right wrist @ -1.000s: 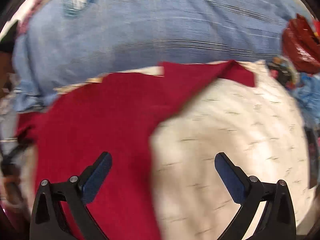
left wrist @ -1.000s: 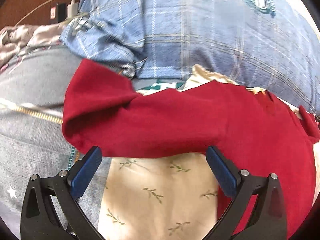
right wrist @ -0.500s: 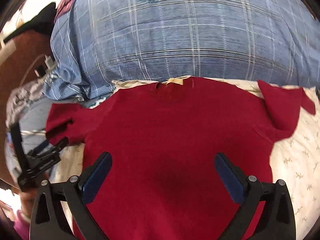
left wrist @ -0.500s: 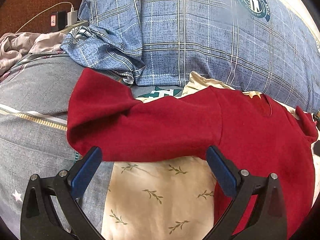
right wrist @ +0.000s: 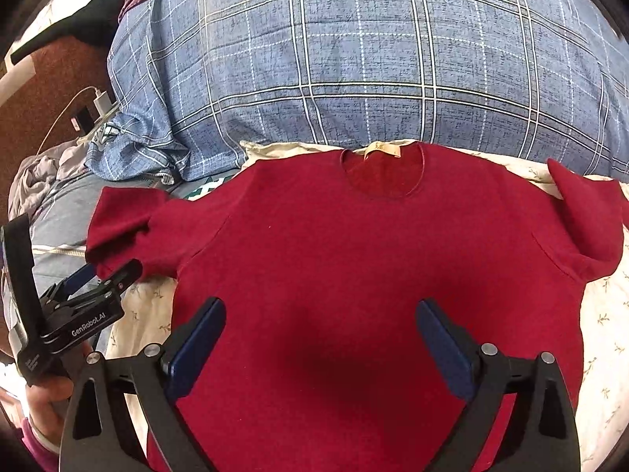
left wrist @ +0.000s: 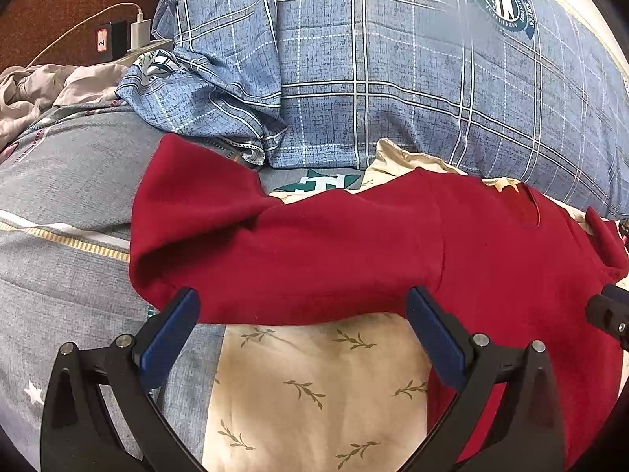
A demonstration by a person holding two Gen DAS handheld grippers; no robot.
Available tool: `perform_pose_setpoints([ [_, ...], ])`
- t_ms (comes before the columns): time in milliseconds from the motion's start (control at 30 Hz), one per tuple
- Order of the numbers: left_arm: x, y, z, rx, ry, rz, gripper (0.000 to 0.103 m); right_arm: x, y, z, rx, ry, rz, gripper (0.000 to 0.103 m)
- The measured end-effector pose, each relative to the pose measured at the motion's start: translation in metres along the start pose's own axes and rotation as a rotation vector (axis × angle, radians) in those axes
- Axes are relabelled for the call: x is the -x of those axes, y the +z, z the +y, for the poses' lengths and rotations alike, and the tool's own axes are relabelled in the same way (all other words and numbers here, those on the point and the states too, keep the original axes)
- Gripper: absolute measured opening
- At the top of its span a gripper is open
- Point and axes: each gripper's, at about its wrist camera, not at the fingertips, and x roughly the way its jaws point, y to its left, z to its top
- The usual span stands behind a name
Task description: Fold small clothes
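Bed under me, red shirt [right wrist: 354,259] spread flat for folding.
My left tongs [left wrist: 302,326] gape at its sleeve [left wrist: 236,244]; my right tongs [right wrist: 320,334] gape over its body, nothing pinched.

The shirt [right wrist: 354,259] lies spread on the sheet [left wrist: 314,385], collar toward the pillow [right wrist: 354,70] behind it. Its left sleeve [left wrist: 204,228] reaches onto the blanket [left wrist: 67,204] at the left; its right sleeve [right wrist: 589,212] is folded back on itself. A charger [left wrist: 139,33] sits behind the blanket, left of the pillow.
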Motion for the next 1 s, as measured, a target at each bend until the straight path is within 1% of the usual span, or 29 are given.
perform_pose_setpoints([
  [233,-0.003,0.0,-0.001,-0.001,0.003,0.007,0.103,-0.005,-0.002,0.001,0.011,-0.012,0.002,0.098],
  [533,-0.003,-0.001,-0.008,-0.013,-0.009,0.01,0.103,-0.007,-0.003,-0.007,0.012,-0.091,-0.012,0.099],
  [733,0.003,0.0,-0.018,-0.015,-0.069,-0.003,0.103,-0.008,-0.005,-0.015,0.004,-0.143,-0.013,0.099],
  [833,0.004,-0.002,-0.028,-0.037,-0.092,0.006,0.103,-0.007,-0.007,-0.021,-0.014,-0.158,-0.012,0.099],
  [1000,0.011,-0.004,-0.048,-0.071,-0.159,0.008,0.103,-0.006,-0.009,-0.03,-0.032,-0.192,-0.004,0.099],
])
